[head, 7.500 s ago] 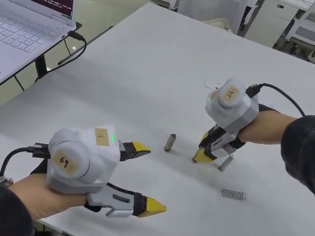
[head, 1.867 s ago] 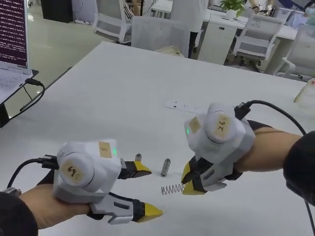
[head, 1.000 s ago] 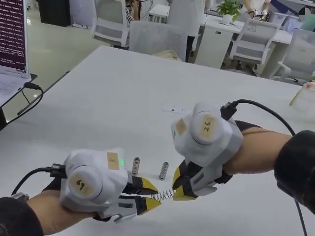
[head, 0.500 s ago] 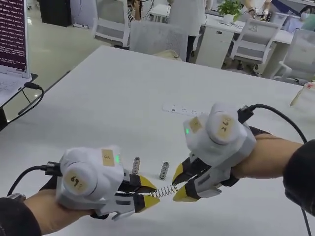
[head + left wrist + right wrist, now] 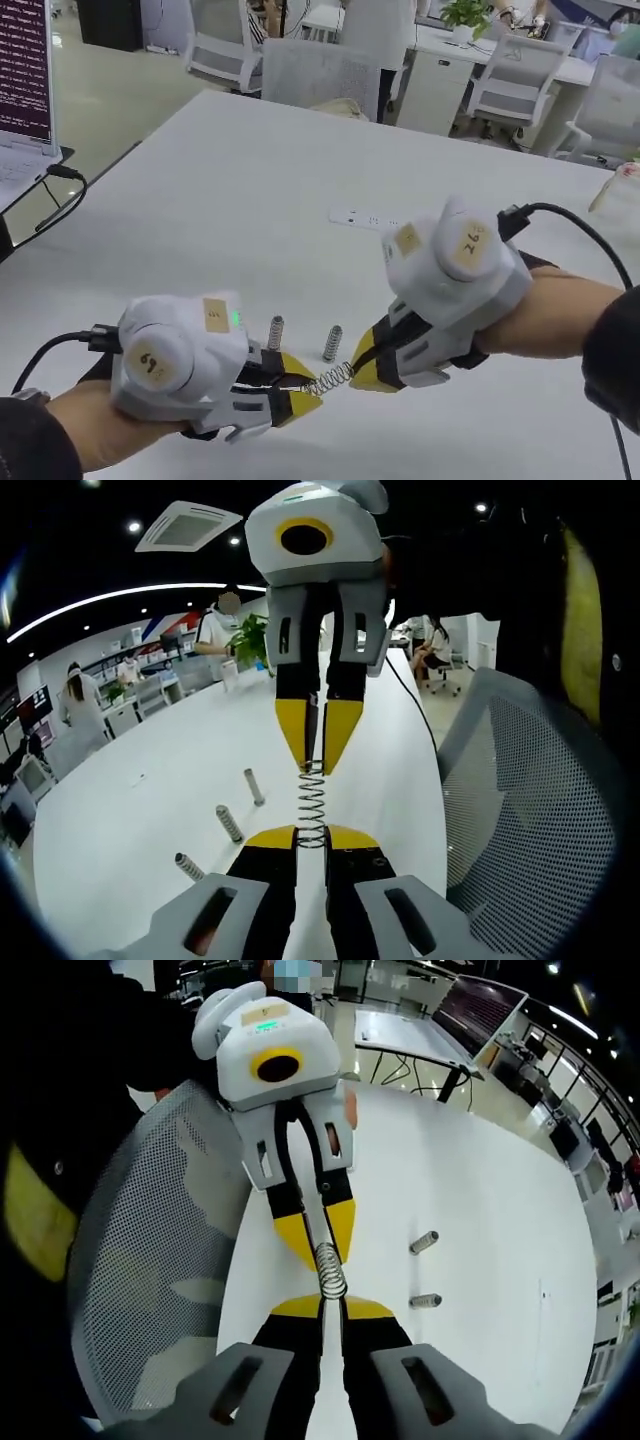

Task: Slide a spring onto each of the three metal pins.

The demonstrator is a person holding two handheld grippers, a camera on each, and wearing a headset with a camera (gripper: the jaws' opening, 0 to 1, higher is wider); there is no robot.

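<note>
spring (image 5: pixel 330 378): roughly level, long axis runs tip to tip
left gripper (image 5: pixel 296 393): pinching one end
right gripper (image 5: pixel 362 368): pinching the other
behind it: two upright springs (image 5: pixel 275 332), close by

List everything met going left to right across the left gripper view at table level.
spring-wrapped metal pin → second spring-wrapped metal pin → bare metal pin → thin steel coil spring → grey mesh chair back
</note>
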